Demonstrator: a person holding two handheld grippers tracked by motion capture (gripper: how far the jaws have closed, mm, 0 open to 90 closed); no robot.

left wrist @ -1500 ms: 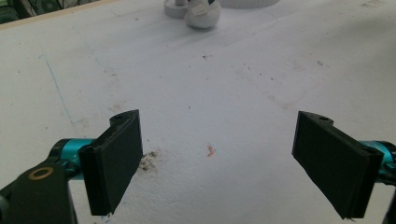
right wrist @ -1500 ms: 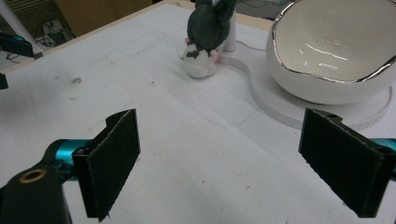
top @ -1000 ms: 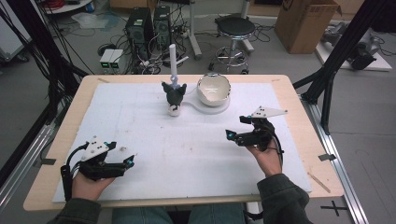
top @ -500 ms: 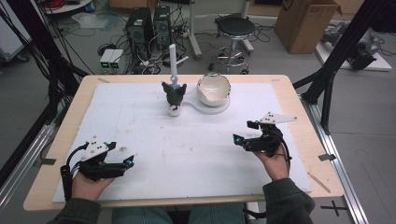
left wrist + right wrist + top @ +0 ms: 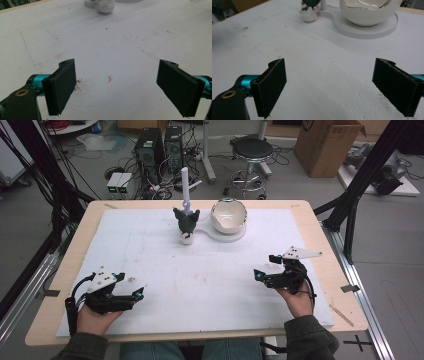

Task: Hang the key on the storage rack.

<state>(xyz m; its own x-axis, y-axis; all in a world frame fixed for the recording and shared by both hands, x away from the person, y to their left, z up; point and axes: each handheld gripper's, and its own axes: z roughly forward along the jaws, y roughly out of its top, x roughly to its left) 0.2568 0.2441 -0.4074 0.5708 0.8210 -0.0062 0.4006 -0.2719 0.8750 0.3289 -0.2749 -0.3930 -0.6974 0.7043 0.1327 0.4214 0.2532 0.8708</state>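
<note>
Both tongs point(image 5: 137, 295) point(image 5: 264, 269) low, gaping, palms up

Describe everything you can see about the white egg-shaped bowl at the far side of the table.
The white egg-shaped bowl looks like glossy ceramic, shaped like a cracked eggshell with a jagged rim edged by a thin dark line. It sits upright, open upward, on a flat white round base. A small dark-headed figurine stands just to its left, apart from it.

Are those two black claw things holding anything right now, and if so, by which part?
Nothing is held. The left gripper and right gripper both have their fingers wide apart over the bare white board.
</note>
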